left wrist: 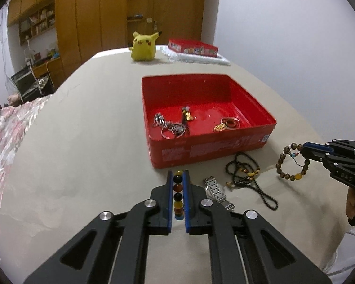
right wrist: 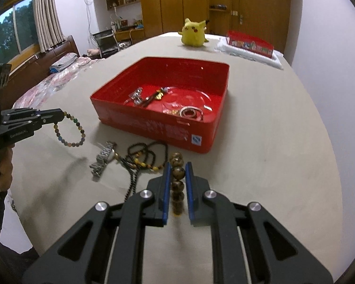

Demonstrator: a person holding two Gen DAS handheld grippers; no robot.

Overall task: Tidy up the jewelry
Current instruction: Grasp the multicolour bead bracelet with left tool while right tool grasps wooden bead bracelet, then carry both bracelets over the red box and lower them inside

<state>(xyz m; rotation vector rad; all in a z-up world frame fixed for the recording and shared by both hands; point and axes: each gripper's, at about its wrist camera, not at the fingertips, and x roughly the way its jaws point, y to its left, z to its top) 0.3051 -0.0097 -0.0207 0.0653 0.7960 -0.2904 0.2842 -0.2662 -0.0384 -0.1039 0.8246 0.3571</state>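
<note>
Left claw (left wrist: 178,172) was clamped on a multicoloured bead bracelet (right wrist: 69,130), held above the surface (left wrist: 82,142). Watch (left wrist: 215,190) and black necklace (left wrist: 246,177) lay near the red tin (left wrist: 210,146). Right claw (right wrist: 178,165) was clamped on the brown bead bracelet (left wrist: 293,163).

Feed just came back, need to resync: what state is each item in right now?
Left claw: shut on multicoloured bead bracelet, lifted.
Right claw: shut on brown wooden bead bracelet, lifted.
Red rectangular tin: open, some jewelry inside.
Silver metal watch band: on table.
Black beaded necklace: on table.
</note>
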